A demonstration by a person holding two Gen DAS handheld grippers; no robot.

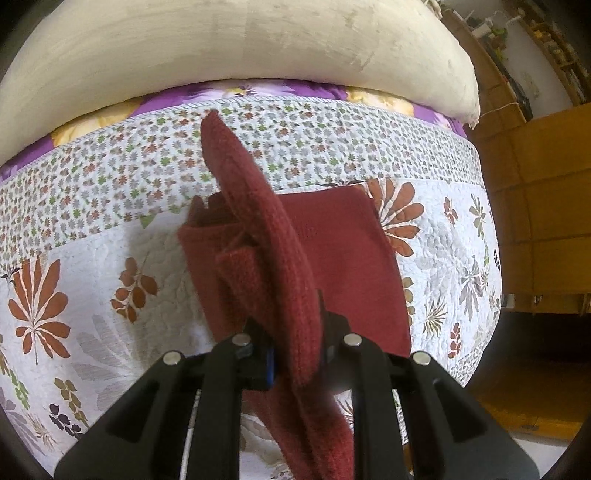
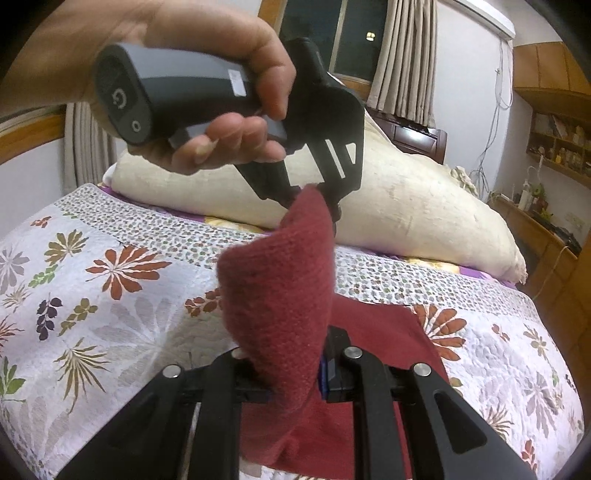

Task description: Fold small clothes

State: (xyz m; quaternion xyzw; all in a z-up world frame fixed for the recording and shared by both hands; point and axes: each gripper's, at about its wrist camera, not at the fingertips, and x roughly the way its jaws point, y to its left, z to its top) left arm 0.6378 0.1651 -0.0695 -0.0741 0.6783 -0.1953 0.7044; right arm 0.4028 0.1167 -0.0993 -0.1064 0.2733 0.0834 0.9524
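Observation:
A dark red knitted garment [image 1: 332,251] lies partly folded on the flowered quilt [image 1: 92,295]. One edge of it is lifted off the bed. My left gripper [image 1: 295,354] is shut on that raised edge, which runs up between its fingers. My right gripper [image 2: 295,376] is shut on the same red garment [image 2: 273,295], and the cloth rises from it in a peak. In the right wrist view the left gripper [image 2: 314,192] pinches the top of that peak, with a hand [image 2: 207,122] around its grey handle. The rest of the garment lies flat on the quilt [image 2: 110,332].
A long cream bolster pillow [image 1: 240,48] lies across the head of the bed, over a purple flowered sheet [image 1: 258,90]. Wooden furniture [image 1: 546,206] stands to the right of the bed. Curtains and a dark window [image 2: 354,33] are behind the pillow [image 2: 424,206], with shelves [image 2: 557,147] at right.

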